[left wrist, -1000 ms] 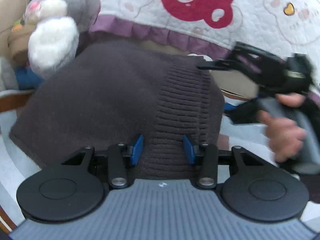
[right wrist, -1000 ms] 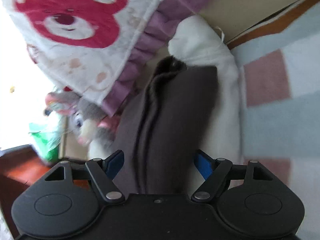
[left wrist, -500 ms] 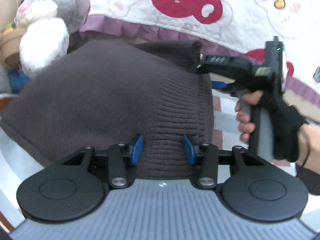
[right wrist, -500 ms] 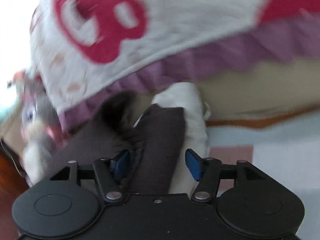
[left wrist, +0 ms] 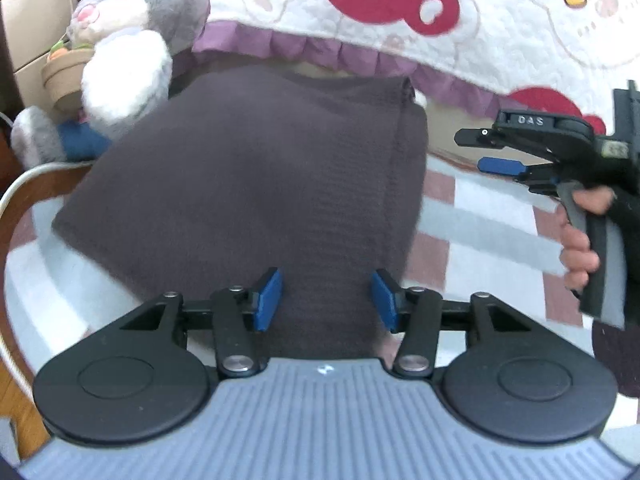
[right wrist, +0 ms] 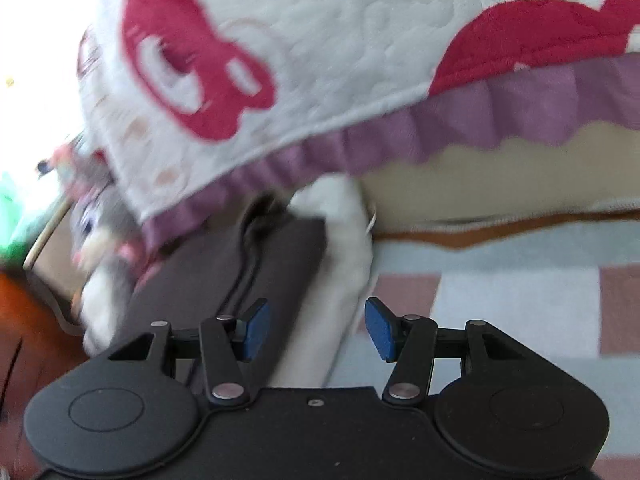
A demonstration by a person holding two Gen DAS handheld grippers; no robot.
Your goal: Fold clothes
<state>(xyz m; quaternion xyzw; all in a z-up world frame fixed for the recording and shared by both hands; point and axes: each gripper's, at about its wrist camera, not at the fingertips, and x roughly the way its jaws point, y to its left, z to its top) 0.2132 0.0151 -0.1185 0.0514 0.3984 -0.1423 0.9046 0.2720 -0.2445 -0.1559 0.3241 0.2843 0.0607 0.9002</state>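
A dark brown knit sweater (left wrist: 248,184) lies folded on the checked bedding. Its ribbed hem sits between the blue pads of my left gripper (left wrist: 326,300), whose jaws are opening and no longer pinch the cloth. My right gripper (left wrist: 474,152), held in a gloved hand, hovers to the right of the sweater, clear of it. In the right wrist view the right gripper (right wrist: 318,332) has its jaws closing, with no cloth pinched between them. Beyond the pads lie the sweater's folded edge (right wrist: 280,264) and a white cloth (right wrist: 344,240) beside it.
A grey and white plush rabbit (left wrist: 124,52) sits at the sweater's far left corner. A white quilt (left wrist: 500,20) with red bears and a purple frill hangs behind. Pink, white and blue checked bedding (left wrist: 480,220) spreads to the right. A wooden edge (left wrist: 16,208) runs along the left.
The right gripper has drawn back to the right, off the sweater's far corner, and its jaws have narrowed. The left jaws have widened slightly. The sweater's far edge now lies flat.
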